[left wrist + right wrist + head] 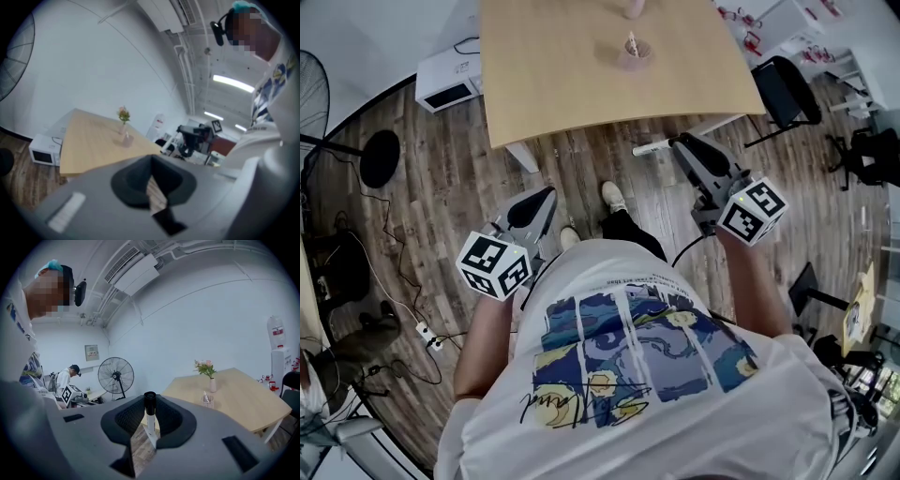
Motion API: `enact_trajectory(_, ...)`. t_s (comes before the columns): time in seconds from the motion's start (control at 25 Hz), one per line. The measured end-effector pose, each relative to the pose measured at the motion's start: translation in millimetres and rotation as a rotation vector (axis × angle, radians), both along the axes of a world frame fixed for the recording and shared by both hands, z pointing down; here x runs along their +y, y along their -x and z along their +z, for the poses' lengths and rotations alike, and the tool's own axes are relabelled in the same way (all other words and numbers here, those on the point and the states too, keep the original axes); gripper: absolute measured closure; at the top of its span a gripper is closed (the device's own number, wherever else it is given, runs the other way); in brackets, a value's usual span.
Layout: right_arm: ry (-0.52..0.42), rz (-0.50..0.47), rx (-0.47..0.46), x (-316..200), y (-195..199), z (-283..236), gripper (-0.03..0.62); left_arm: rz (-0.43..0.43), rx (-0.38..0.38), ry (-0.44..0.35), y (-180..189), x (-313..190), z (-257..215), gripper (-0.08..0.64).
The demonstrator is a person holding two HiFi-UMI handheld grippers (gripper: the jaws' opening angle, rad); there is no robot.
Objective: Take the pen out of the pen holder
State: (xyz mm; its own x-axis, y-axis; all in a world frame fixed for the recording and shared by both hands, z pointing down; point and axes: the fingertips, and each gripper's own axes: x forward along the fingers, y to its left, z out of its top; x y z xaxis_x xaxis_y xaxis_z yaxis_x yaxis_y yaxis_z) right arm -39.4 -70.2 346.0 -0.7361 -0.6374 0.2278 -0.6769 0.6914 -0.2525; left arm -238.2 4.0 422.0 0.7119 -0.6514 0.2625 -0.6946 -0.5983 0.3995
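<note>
pinched the pen (150,409) upright in the jaws of the right gripper (682,143), well apart from the pen holder (206,401) on the table (562,66). held the left gripper (542,199) with its jaws pressed together on nothing.

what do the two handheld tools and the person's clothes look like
The left tool and right tool have grey bodies and black padded jaws. Each carries a white cube with black square markers: left cube, right cube. The person wears a short-sleeved white T-shirt printed with a blue and yellow swirling painting.
</note>
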Motion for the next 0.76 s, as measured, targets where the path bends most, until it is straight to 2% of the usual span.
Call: enact_trajectory(0.76, 0.003, -0.032, -0.001, -13.3, -15.1, 17.8, 0.531, -0.023, -0.024, 0.021, -12.4, -6.4, 7.4, 0.554)
